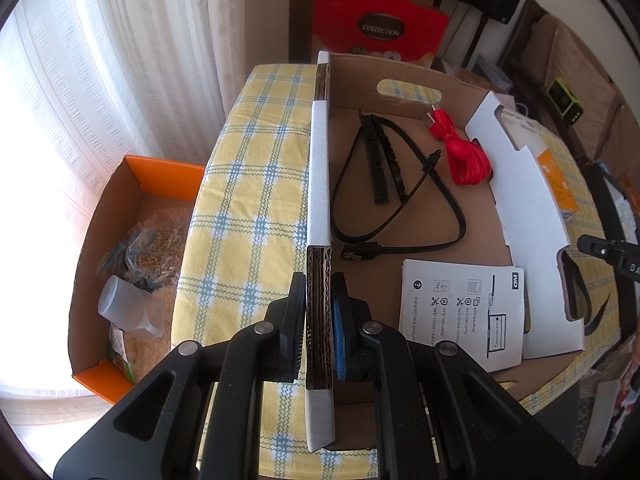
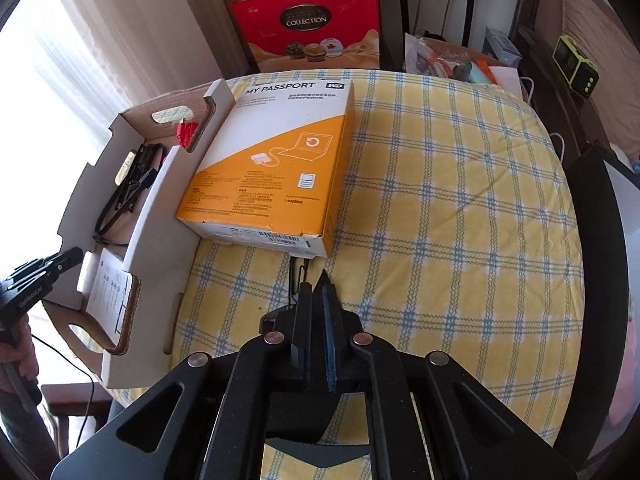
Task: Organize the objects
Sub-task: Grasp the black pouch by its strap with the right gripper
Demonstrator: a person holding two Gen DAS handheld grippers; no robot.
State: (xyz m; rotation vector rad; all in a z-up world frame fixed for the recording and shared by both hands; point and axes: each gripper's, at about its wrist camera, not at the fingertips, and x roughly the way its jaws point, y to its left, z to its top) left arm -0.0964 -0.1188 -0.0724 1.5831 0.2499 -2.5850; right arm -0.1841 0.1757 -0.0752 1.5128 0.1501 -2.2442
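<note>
My left gripper (image 1: 319, 292) is shut on the near-left wall of a shallow cardboard tray (image 1: 319, 184); it also shows in the right wrist view (image 2: 68, 258). In the tray lie a black cable (image 1: 400, 208), a black strip (image 1: 378, 160), a red cable (image 1: 464, 152) and a white WD leaflet (image 1: 464, 312). My right gripper (image 2: 318, 288) is shut on a thin black pointed piece (image 2: 323, 280), held above the cloth just in front of the orange-and-white My Passport box (image 2: 272, 160), which lies beside the tray (image 2: 160, 208).
The table wears a yellow checked cloth (image 2: 440, 208). An orange box (image 1: 120, 264) with a plastic cup and bags sits below the table's left edge. A red gift bag (image 2: 308, 20) stands behind the table. A green device (image 2: 576, 66) sits at the far right.
</note>
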